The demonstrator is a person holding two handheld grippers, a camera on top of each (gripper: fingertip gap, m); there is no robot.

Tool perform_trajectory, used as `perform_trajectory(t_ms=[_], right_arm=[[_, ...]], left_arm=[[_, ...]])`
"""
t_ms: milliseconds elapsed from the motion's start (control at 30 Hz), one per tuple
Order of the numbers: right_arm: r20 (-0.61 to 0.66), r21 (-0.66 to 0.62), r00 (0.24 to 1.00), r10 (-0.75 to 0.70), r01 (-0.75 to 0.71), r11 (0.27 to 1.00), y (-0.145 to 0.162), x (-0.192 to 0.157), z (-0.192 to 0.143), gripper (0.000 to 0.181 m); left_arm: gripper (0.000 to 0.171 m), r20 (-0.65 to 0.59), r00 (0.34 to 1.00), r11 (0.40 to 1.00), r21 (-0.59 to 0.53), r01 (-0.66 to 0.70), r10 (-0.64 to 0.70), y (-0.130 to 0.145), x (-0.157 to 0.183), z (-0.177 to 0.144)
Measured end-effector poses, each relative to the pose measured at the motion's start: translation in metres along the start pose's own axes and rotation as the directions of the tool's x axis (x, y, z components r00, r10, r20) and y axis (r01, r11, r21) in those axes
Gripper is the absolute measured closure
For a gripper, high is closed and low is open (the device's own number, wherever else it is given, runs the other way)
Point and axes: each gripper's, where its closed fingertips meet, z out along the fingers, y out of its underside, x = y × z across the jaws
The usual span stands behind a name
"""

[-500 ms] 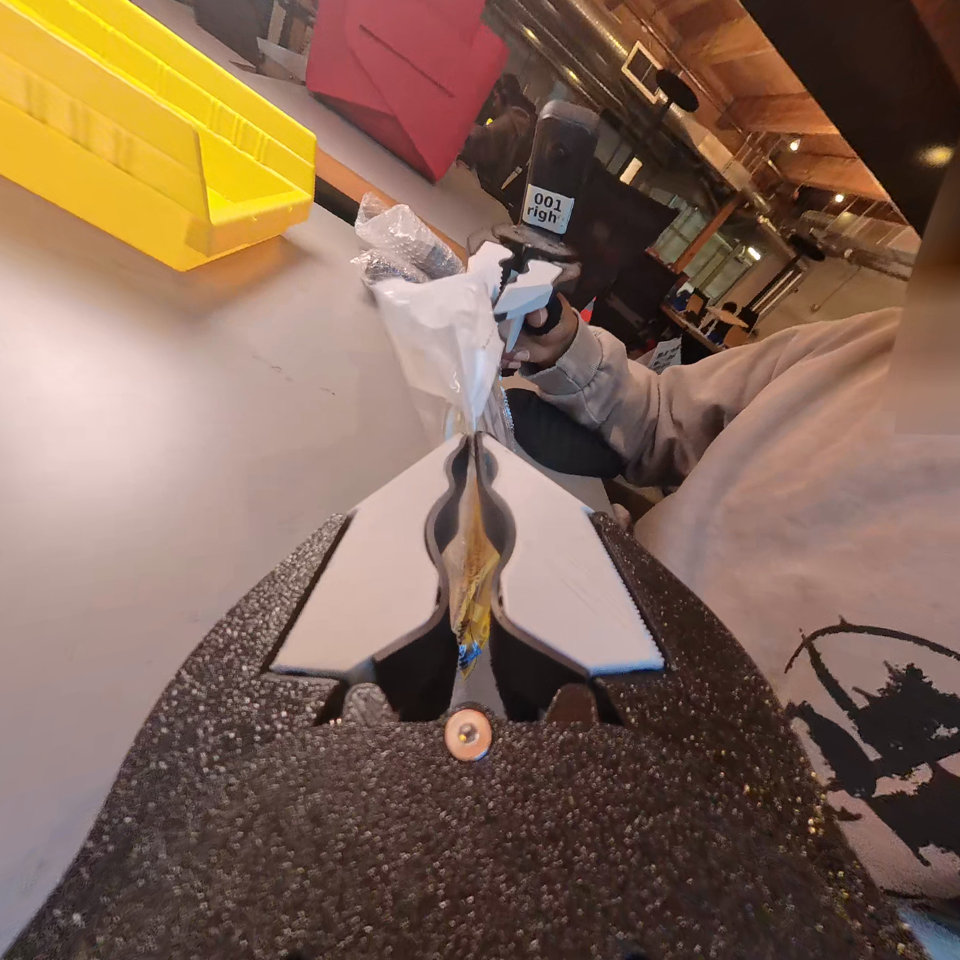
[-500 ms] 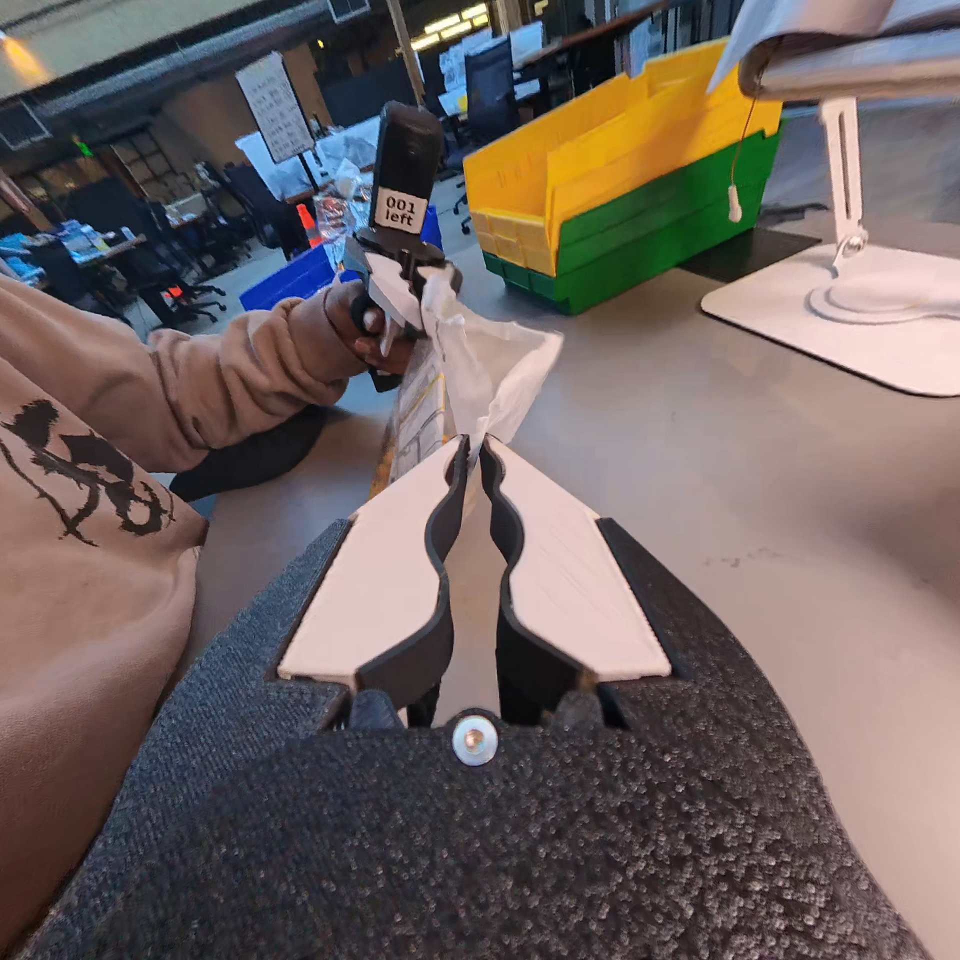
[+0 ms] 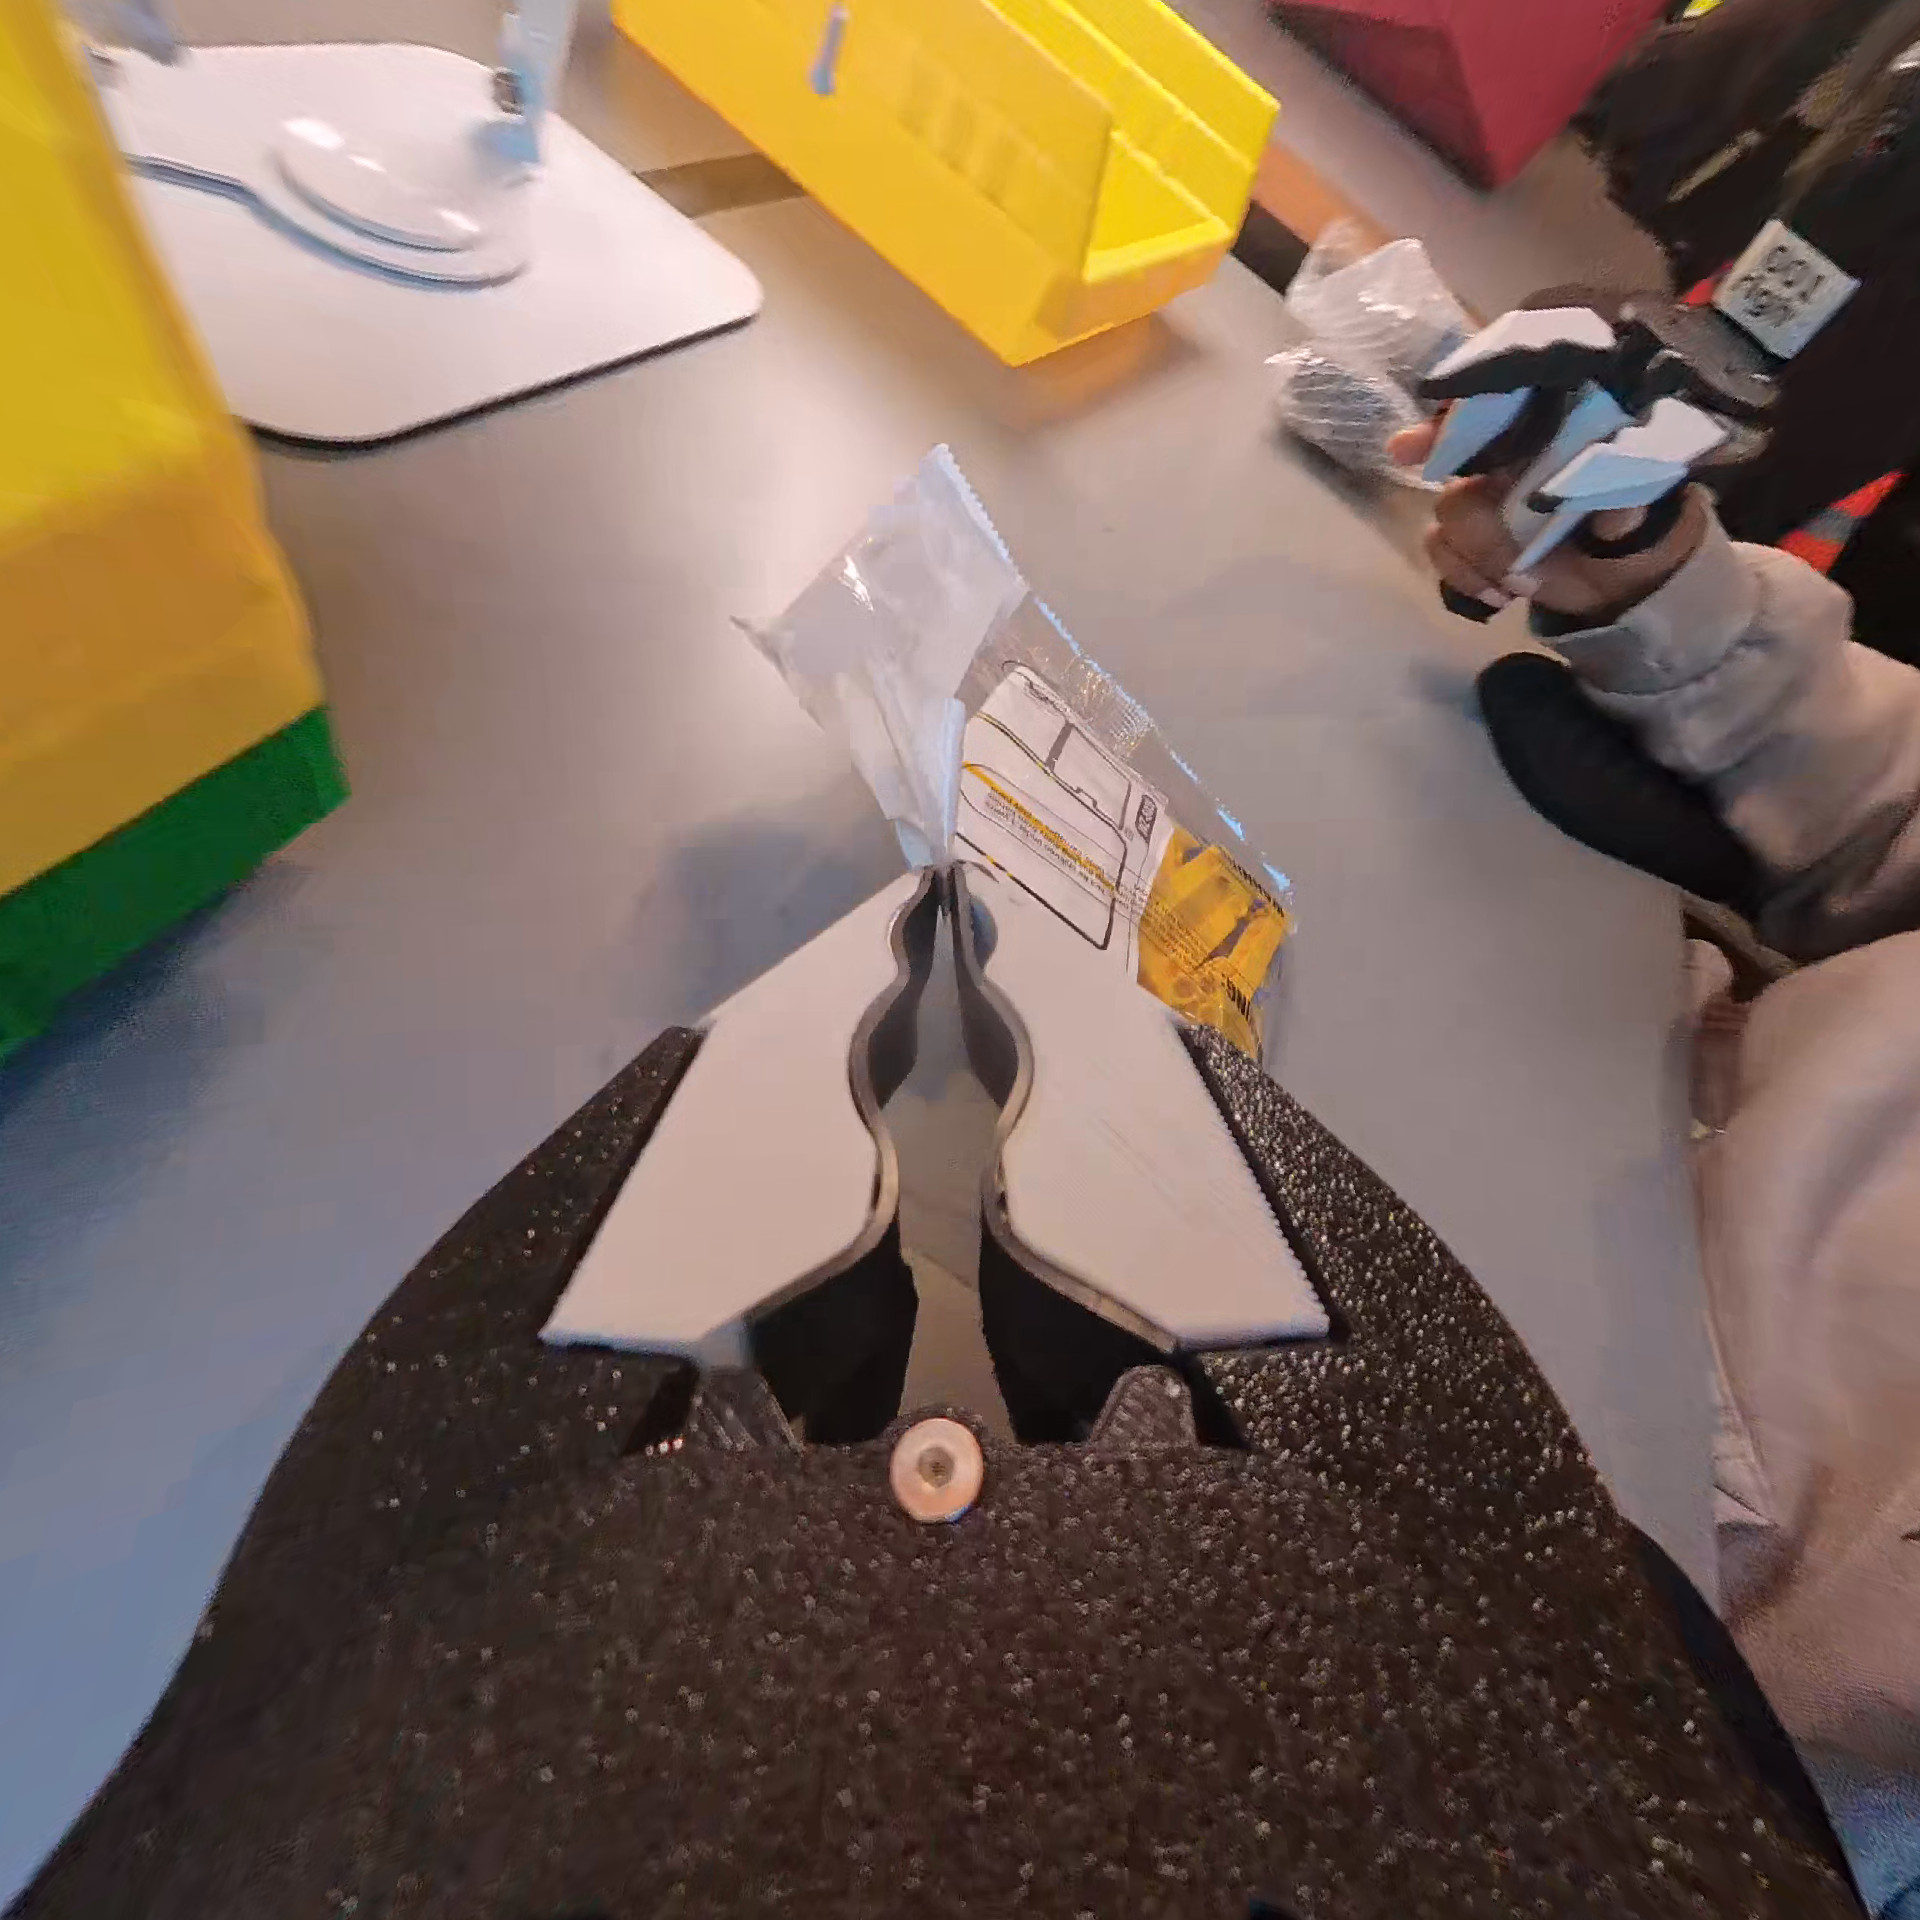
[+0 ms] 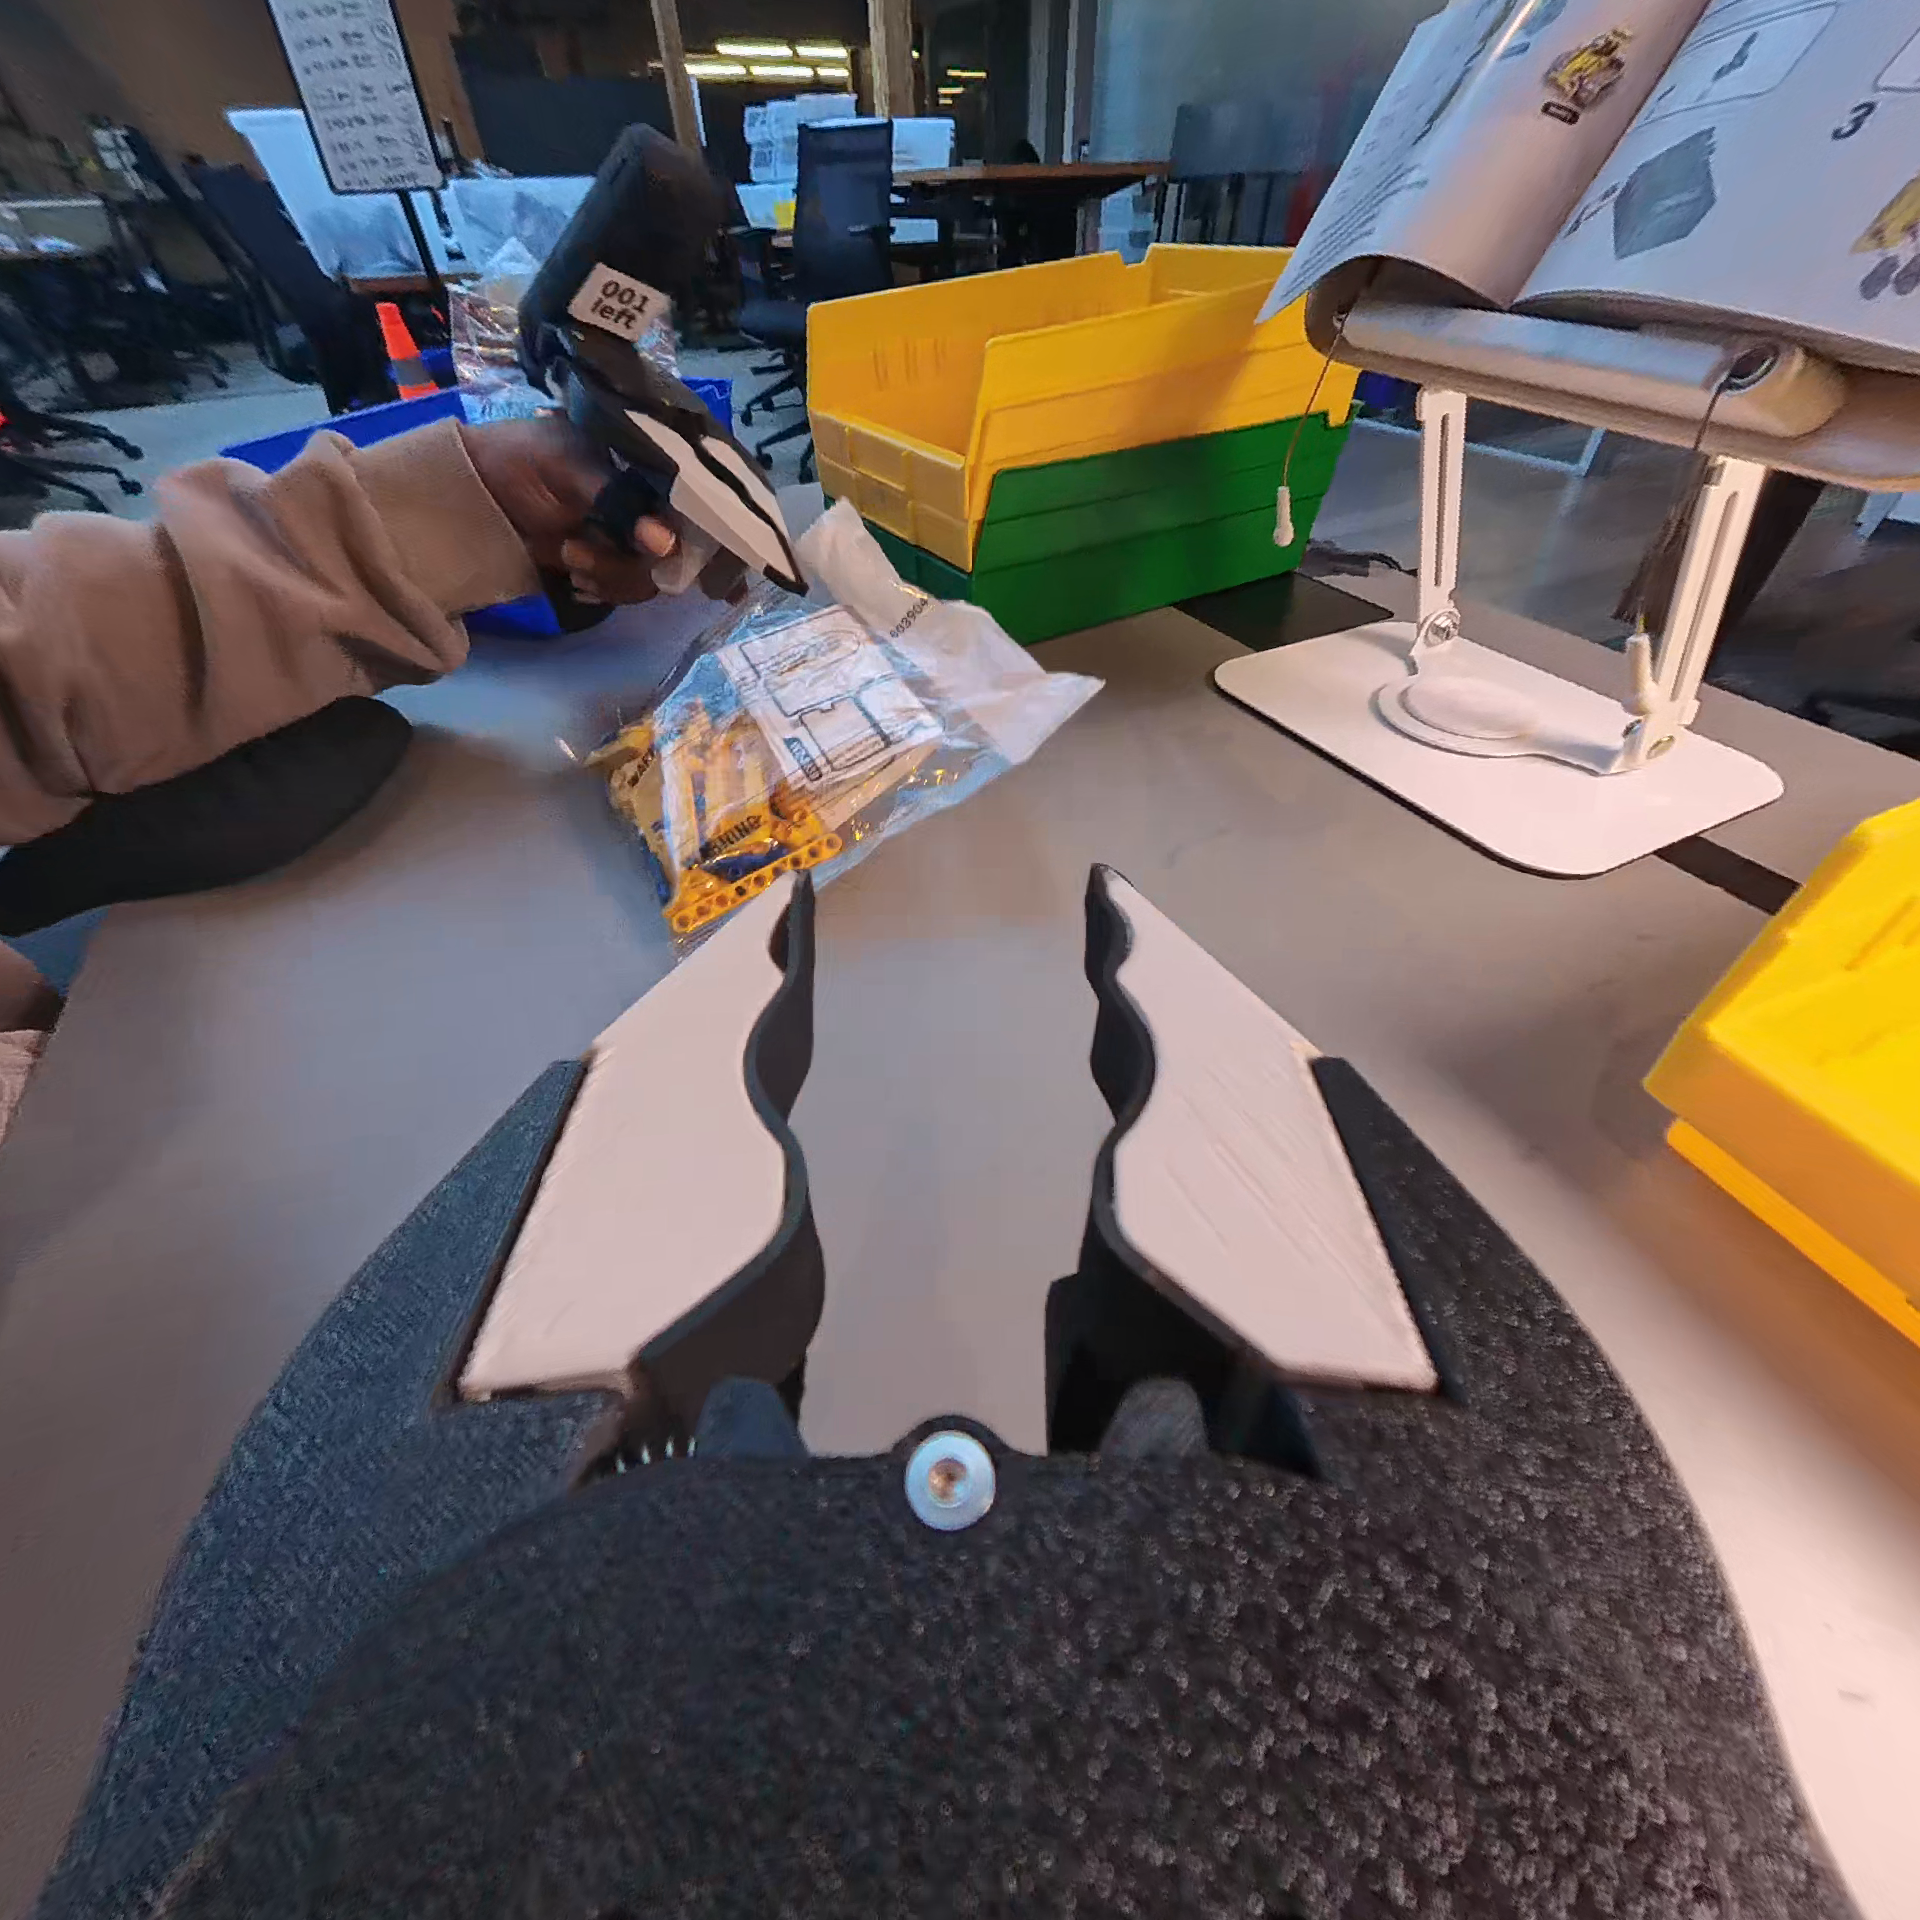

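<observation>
Left gripper (image 3: 943, 883) pinched tight on clear plastic bag of yellow parts (image 4: 821, 748); bag's lower corner hidden behind it.
Bag rests on grey counter (image 4: 1195, 935). Right gripper (image 4: 945, 894) wide apart, empty, near bag.

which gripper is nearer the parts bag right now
Left. The left gripper is shut on the parts bag at its edge; the right gripper is open, just short of it.

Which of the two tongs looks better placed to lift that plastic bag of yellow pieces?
Left, probably. The left tongs are shut on the plastic bag at its top edge. The right tongs are open, holding nothing, short of the bag above the table.
</observation>
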Motion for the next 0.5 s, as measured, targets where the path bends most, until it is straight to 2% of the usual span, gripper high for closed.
perform_trajectory(t_ms=[100,133,300,333,367,433,500], right_arm=[[-0.005,-0.013,1.000,-0.007,0.007,1.000,0.004,-0.001,0.008,0.115],[-0.009,-0.020,1.000,-0.015,0.015,1.000,0.007,-0.001,0.010,0.115],[-0.037,-0.039,0.999,-0.033,0.032,0.999,0.017,0.003,0.015,0.120],[-0.047,-0.044,0.998,-0.043,0.041,0.998,0.020,0.005,0.015,0.124],[-0.054,-0.046,0.997,-0.061,0.059,0.997,0.021,0.006,0.015,0.136],[-0.069,-0.019,0.992,-0.109,0.108,0.994,0.017,0.006,0.012,0.179],[-0.115,0.012,0.984,-0.138,0.140,0.990,0.008,0.011,0.008,0.181]], left_arm=[[0.167,0.181,0.983,0.998,0.037,-0.042,0.035,-0.004,-0.025,-0.030],[0.162,0.226,0.973,0.997,0.059,-0.057,0.042,-0.008,-0.030,-0.038],[0.124,0.386,0.920,0.951,0.255,-0.176,0.067,-0.050,-0.029,-0.074],[0.114,0.418,0.904,0.938,0.274,-0.214,0.084,-0.059,-0.025,-0.079],[0.106,0.440,0.892,0.923,0.290,-0.253,0.106,-0.067,-0.019,-0.081],[0.101,0.452,0.879,0.891,0.323,-0.320,0.152,-0.081,-0.001,-0.076],[0.110,0.457,0.867,0.852,0.355,-0.385,0.201,-0.092,0.017,-0.064]])
